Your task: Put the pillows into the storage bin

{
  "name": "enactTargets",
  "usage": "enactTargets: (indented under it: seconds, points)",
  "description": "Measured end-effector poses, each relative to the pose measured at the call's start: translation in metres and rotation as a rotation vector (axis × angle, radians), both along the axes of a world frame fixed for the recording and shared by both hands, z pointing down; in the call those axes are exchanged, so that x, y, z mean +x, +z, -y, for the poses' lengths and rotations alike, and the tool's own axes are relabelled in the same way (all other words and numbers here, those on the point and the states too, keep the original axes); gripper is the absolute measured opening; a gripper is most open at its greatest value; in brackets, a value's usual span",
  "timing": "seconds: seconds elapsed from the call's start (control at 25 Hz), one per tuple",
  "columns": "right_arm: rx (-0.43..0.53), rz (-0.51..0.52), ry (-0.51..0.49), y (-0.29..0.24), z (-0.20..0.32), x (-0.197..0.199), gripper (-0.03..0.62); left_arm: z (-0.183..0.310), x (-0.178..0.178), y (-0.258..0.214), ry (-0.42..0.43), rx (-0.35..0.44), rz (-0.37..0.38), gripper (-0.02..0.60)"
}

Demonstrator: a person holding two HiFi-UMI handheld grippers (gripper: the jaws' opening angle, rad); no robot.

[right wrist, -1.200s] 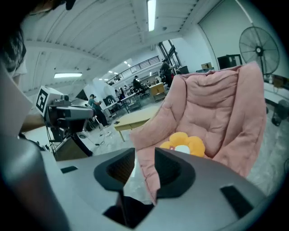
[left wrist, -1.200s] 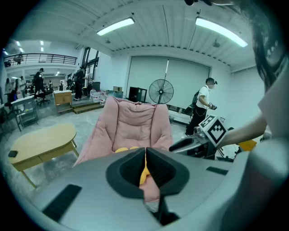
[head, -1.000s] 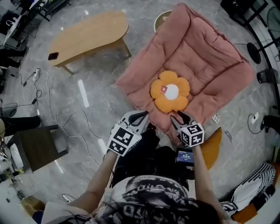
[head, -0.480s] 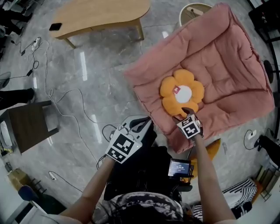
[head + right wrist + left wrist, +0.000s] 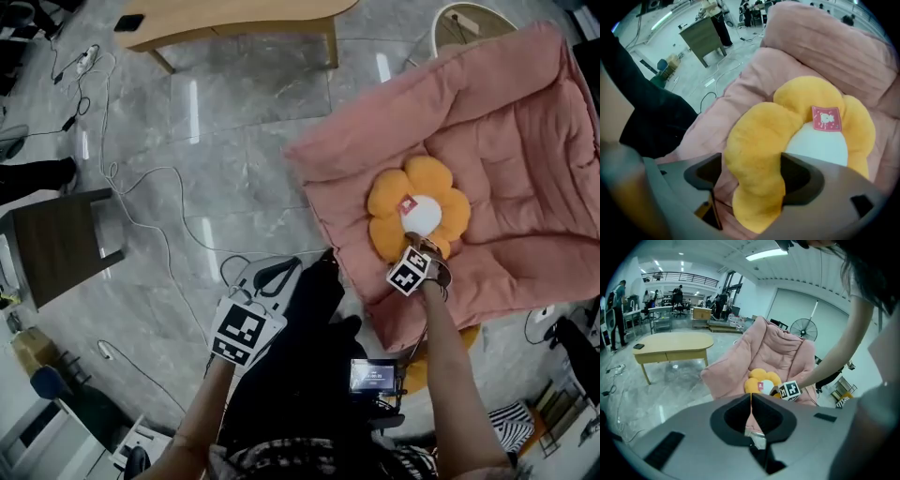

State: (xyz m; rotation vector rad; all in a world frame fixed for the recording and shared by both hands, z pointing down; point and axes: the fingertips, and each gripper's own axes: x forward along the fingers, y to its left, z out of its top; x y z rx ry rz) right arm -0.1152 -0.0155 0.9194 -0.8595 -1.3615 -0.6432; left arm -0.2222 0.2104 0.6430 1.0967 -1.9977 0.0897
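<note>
Grey marble floor [image 5: 234,141] with loose cables spreads around a big pink cushion [image 5: 525,141] that has a raised, padded rim. One orange flower pillow [image 5: 389,202] with a white middle and a small pink tag lies inside that cushion, close to its near rim.

The right gripper [image 5: 427,248] points down onto the pillow. Its jaws have just been opening and now stand as wide as they go. One orange petal fills the gap between them, so the jaws straddle the pillow without clamping it.

The left gripper [image 5: 751,401] hangs over the floor, well apart from the cushion, pointing towards it. Its jaws are closed together in a thin line with nothing between them.

Behind the cushion's far corner stands one round pale-rimmed container [image 5: 439,23], partly hidden; what lies in it cannot be told. Just beside the cushion's near edge, under the person's right arm, an orange shape [image 5: 464,337] lies on the floor. Too little of it shows to say whether it is a second pillow.
</note>
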Motion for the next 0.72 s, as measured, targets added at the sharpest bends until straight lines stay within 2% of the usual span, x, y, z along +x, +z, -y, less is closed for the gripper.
enactTargets:
  seconds: [0.08, 0.12, 0.24, 0.36, 0.52, 0.64, 0.72]
  points:
    - [0.065, 0.007, -0.042, 0.008, 0.008, 0.002, 0.362, -0.005, 0.001, 0.002, -0.021, -0.009, -0.005, 0.015]
    - [0.091, 0.012, -0.040, 0.010, 0.010, 0.000, 0.301, -0.006, 0.001, 0.003, -0.026, -0.010, -0.004, 0.015]
    - [0.093, 0.016, 0.077, 0.004, 0.009, -0.015, 0.195, -0.007, -0.001, 0.004, -0.029, -0.008, 0.004, 0.015]
    - [0.019, 0.037, 0.188, -0.019, 0.002, -0.023, 0.160, -0.002, 0.000, -0.002, -0.025, 0.007, 0.011, 0.015]
    - [-0.089, 0.127, 0.350, -0.071, -0.004, -0.034, 0.137, 0.020, -0.001, -0.022, 0.029, 0.045, 0.041, 0.015]
    - [-0.217, 0.205, 0.557, -0.119, -0.015, -0.048, 0.129, 0.034, -0.001, -0.039, 0.085, 0.070, 0.071, 0.015]
    - [-0.320, 0.250, 0.734, -0.152, -0.021, -0.055, 0.122, 0.039, -0.001, -0.049, 0.115, 0.076, 0.088, 0.015]
